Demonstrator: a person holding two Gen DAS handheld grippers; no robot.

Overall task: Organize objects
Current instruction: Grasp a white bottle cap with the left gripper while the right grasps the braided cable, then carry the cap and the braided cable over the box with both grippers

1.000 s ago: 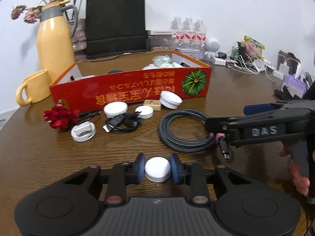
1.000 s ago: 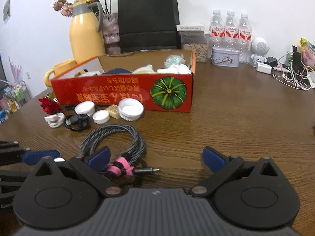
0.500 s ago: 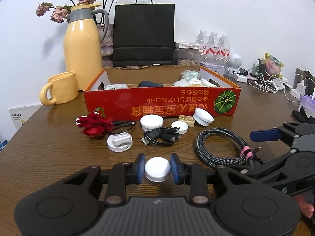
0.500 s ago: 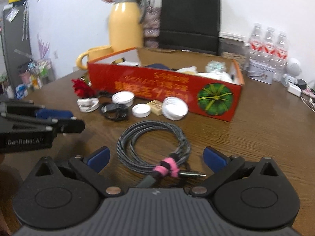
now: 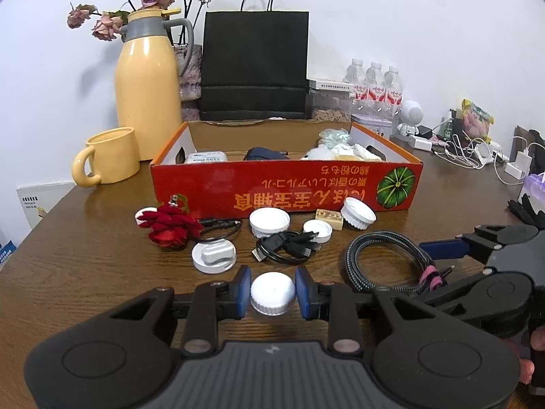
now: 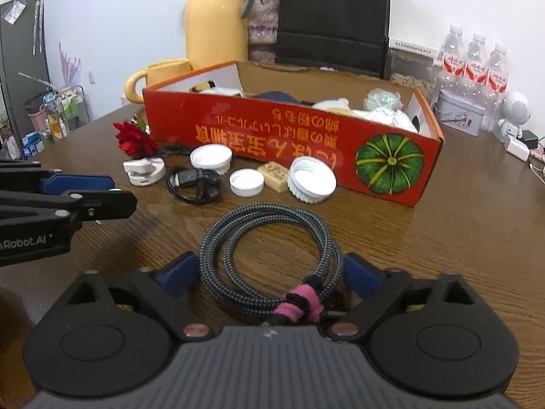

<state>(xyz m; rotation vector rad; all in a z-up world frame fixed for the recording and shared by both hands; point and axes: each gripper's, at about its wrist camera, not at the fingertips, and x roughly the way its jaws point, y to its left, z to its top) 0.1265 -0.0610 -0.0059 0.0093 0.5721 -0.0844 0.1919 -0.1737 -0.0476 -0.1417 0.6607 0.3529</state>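
My left gripper is shut on a white bottle cap, held just above the wooden table in front of the red cardboard box. My right gripper straddles the near half of a coiled grey braided cable with a pink tie. Its jaws are closing, with a blue pad close beside each edge of the coil. In the left wrist view the right gripper reaches in from the right over the cable. The left gripper shows at the left edge of the right wrist view.
Before the box lie white lids, a small wooden block, a black USB cable, a white puck and a red rose. Yellow mug, thermos, black bag, bottles and chargers stand behind and to the right.
The right gripper has swung over the coiled cable, and its jaws have narrowed around the coil. The left gripper shifted slightly, still holding the cap, so the box now sits central.
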